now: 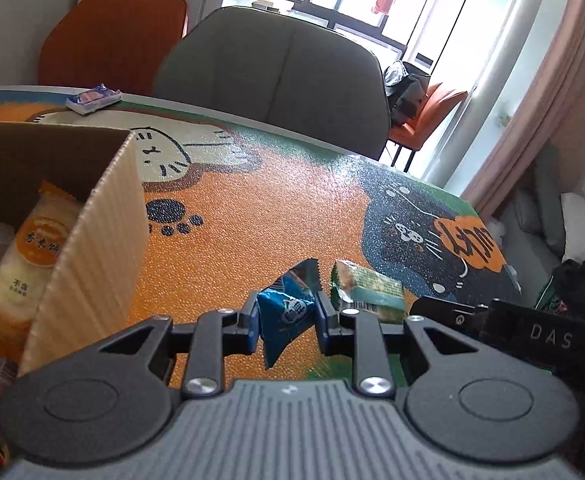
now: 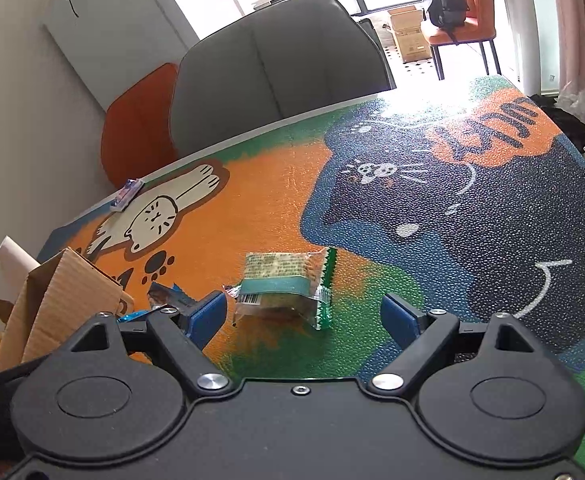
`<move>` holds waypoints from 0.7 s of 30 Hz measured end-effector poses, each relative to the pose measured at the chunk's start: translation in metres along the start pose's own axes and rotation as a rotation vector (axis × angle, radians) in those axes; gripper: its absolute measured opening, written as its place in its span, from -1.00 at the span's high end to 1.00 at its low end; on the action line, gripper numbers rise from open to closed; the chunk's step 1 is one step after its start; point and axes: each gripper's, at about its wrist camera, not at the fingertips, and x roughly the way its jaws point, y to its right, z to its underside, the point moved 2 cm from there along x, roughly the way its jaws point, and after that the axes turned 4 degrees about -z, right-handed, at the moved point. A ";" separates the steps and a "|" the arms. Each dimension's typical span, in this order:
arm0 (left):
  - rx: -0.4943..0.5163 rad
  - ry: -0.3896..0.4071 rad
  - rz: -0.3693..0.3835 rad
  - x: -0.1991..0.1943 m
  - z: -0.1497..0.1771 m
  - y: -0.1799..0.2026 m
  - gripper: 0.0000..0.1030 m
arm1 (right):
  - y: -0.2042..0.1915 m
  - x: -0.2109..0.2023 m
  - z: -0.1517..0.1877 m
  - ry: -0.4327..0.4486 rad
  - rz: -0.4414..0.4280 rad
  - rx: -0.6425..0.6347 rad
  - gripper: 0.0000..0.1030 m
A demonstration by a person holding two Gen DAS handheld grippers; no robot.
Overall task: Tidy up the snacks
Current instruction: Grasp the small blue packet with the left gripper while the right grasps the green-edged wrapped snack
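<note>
Blue snack packet (image 1: 286, 312): crinkled foil with white lettering and a serrated top edge, pinched between the fingers of the left gripper (image 1: 287, 320) above the cartoon-cat table mat (image 1: 252, 208), just right of the cardboard box (image 1: 92, 216), which holds an orange-and-white rice cracker pack (image 1: 32, 256). Green-trimmed clear biscuit packet (image 2: 288, 286): barcode visible, lying flat on the mat between the spread blue pads of the right gripper (image 2: 304, 316), untouched. A small blue-and-white packet (image 1: 93, 98) lies well apart at the far table edge.

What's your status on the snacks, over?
Left hand-held gripper shut on blue packet. Right hand-held gripper open before green packet. Cardboard box left, unobstructed.
</note>
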 end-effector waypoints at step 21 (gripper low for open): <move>0.004 -0.006 -0.027 0.019 -0.001 -0.010 0.49 | -0.024 0.053 -0.010 -0.065 0.080 -0.093 -0.58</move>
